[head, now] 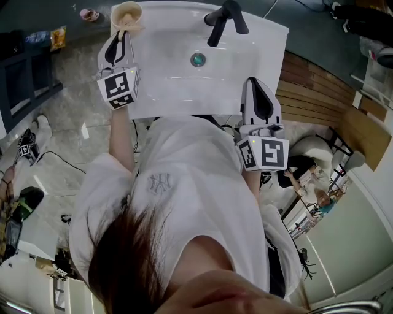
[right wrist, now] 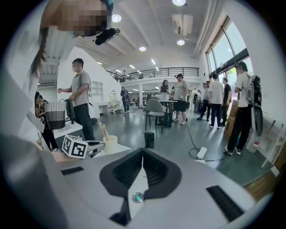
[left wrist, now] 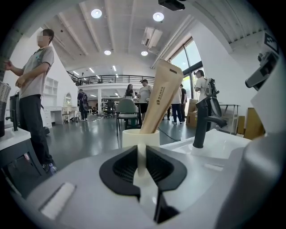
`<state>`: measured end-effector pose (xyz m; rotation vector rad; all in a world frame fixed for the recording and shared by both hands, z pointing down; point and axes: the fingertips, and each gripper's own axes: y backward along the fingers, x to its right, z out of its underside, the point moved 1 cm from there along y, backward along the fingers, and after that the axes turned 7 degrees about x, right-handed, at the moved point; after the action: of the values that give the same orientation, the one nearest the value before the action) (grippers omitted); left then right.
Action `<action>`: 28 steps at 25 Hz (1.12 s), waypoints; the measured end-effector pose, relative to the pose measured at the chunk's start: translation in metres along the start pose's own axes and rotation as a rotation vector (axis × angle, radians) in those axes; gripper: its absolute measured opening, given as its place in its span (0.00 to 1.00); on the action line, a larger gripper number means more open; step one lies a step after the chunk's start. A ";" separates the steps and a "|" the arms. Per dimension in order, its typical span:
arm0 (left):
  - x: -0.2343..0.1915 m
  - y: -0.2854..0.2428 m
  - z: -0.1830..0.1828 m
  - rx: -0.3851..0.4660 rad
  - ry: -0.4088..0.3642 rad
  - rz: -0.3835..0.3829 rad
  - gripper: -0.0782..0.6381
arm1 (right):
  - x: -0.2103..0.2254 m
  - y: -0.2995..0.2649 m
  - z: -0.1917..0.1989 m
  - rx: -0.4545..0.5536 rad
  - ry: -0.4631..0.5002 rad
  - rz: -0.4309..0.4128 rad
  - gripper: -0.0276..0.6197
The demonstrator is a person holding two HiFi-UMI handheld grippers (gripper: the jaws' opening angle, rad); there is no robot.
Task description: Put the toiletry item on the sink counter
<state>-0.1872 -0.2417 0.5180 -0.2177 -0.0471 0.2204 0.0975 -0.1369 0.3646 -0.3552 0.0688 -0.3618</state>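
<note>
A cream cup (head: 127,13) stands on the far left corner of the white sink counter (head: 270,37), and a tan toiletry tube (left wrist: 160,98) leans in it. In the left gripper view the cup (left wrist: 140,136) is straight ahead, just past the jaw tips. My left gripper (head: 121,34) points at it, open by a narrow slit with nothing in it (left wrist: 141,147). My right gripper (head: 256,81) hovers over the counter's right front edge, jaws shut and empty (right wrist: 142,151). The right gripper view also shows the cup (right wrist: 109,143).
A black faucet (head: 224,18) rises at the back of the basin, with the drain (head: 198,59) in the middle. Wooden slats (head: 313,92) lie right of the sink. Several people (right wrist: 214,100) stand in the hall behind, and one (left wrist: 33,89) stands close on the left.
</note>
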 end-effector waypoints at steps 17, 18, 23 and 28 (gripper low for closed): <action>0.002 -0.001 0.013 -0.060 -0.044 0.035 0.18 | -0.006 -0.002 0.000 -0.001 -0.004 -0.017 0.06; 0.002 -0.001 0.014 -0.063 -0.043 0.034 0.18 | -0.007 -0.002 0.000 0.001 -0.004 -0.018 0.06; 0.002 -0.001 0.020 -0.087 -0.036 0.037 0.18 | -0.007 -0.002 0.001 0.001 -0.005 -0.021 0.06; 0.001 -0.001 0.022 -0.100 -0.027 0.044 0.18 | -0.010 -0.003 0.001 0.004 -0.004 -0.034 0.06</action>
<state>-0.1872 -0.2376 0.5392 -0.3157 -0.0800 0.2648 0.0868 -0.1360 0.3666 -0.3534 0.0578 -0.3951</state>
